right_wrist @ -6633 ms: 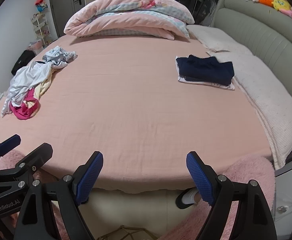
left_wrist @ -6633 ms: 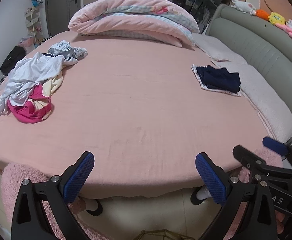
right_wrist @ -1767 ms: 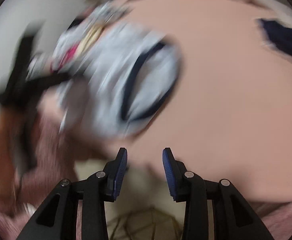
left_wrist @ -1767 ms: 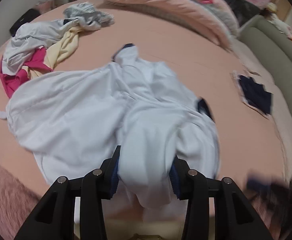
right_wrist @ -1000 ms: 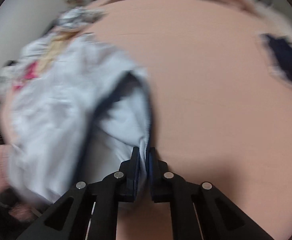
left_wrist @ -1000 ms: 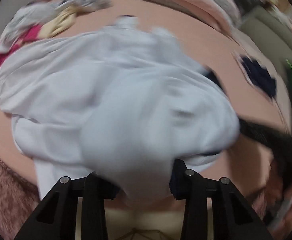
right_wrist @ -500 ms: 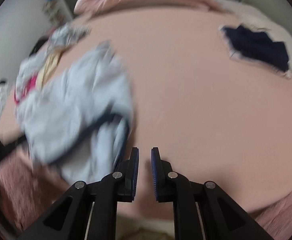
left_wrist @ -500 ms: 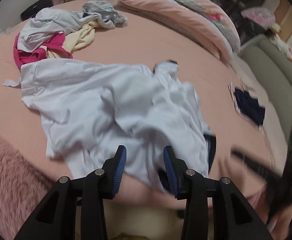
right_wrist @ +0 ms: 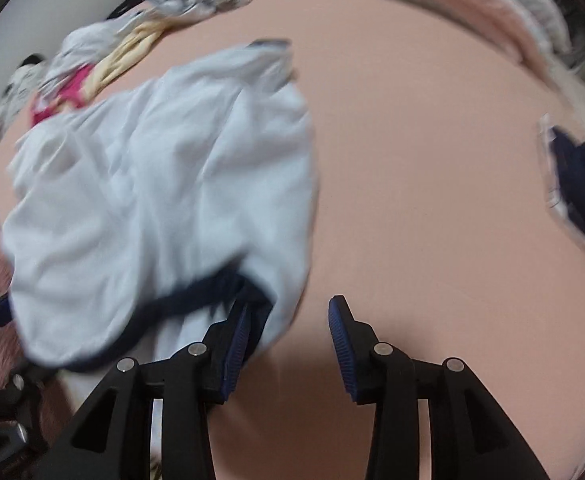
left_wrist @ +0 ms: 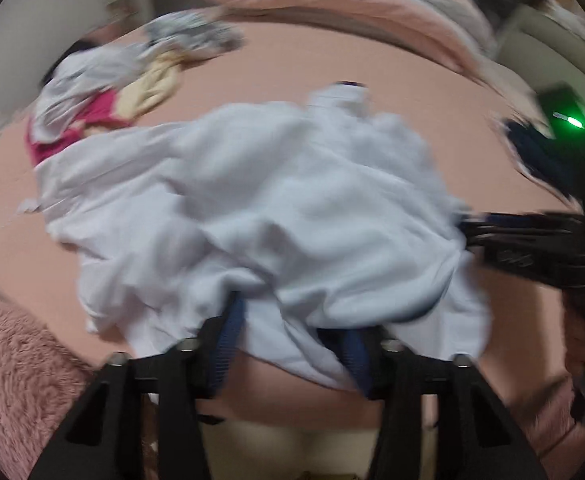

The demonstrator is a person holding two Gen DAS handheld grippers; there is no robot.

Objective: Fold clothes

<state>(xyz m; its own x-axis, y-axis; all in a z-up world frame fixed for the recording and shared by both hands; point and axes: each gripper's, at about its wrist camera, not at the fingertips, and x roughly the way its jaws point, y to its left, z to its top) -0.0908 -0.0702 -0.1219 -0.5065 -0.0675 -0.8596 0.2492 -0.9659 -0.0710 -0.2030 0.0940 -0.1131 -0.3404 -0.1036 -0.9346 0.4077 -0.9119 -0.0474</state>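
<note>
Right gripper (right_wrist: 288, 344) opening off one white shirt (right_wrist: 164, 184), two grippers

The right gripper (right_wrist: 288, 346), jaws opening with nothing between them, hangs over the bed (right_wrist: 412, 160), the white shirt (right_wrist: 152, 184) left of it.

The shirt (right_wrist: 152, 184) is white with a dark navy trim. The bed sheet (right_wrist: 412, 160) is plain pink. The pile of clothes (left_wrist: 108, 92) shows magenta, pale yellow and grey-white print. The folded garment (right_wrist: 580, 184) is navy.
</note>
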